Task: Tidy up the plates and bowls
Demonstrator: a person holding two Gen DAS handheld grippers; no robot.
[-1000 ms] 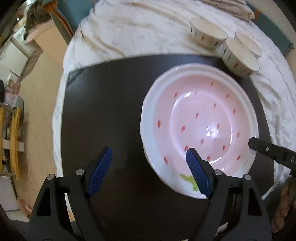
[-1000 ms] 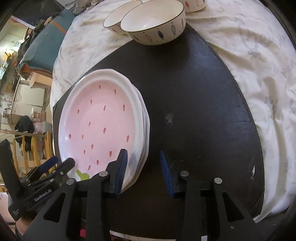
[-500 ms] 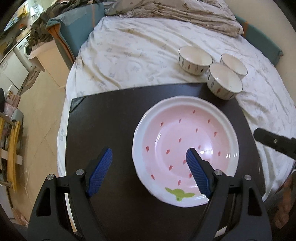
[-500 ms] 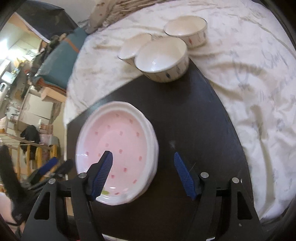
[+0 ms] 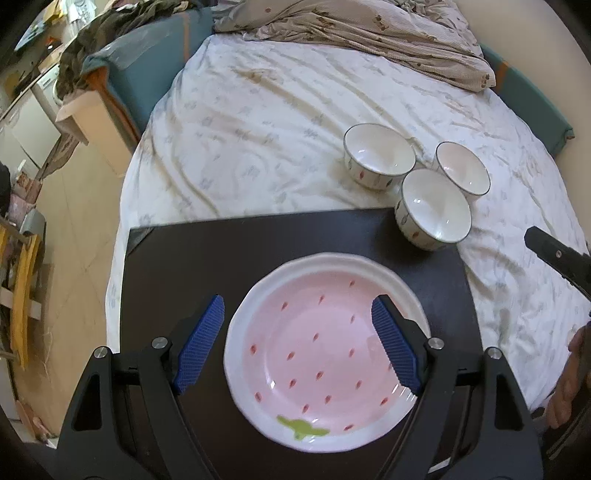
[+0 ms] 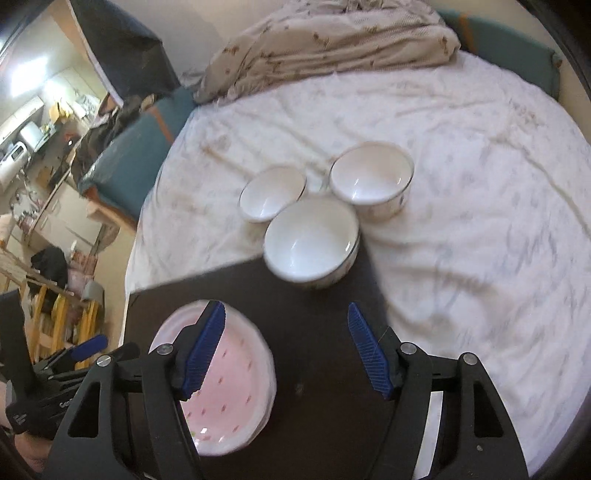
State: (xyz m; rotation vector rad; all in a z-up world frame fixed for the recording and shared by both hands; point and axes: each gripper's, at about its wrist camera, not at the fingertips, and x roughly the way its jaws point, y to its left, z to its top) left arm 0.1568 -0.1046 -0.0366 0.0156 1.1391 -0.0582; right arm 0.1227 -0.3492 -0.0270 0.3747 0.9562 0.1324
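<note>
A stack of pink strawberry plates (image 5: 325, 354) lies on the black board (image 5: 229, 254); it also shows in the right wrist view (image 6: 232, 384). Three white bowls sit beyond the board's far right corner: the nearest bowl (image 5: 432, 208) on the board's corner, two bowls (image 5: 378, 155) (image 5: 463, 168) behind on the bed sheet. In the right wrist view they show as the near bowl (image 6: 312, 243) and two others (image 6: 271, 194) (image 6: 371, 181). My left gripper (image 5: 299, 343) is open and empty above the plates. My right gripper (image 6: 286, 347) is open and empty, above the board right of the plates.
The board rests on a bed with a white sheet (image 5: 258, 122) and a crumpled beige blanket (image 5: 369, 33) at the far side. The floor and furniture (image 5: 85, 114) lie to the left. The right gripper's tip (image 5: 554, 254) shows at the right edge of the left wrist view.
Both grippers have risen and pulled back from the plate stack. The right gripper's jaws have opened wide and let go of the plates' rim. The plates stay on the board.
</note>
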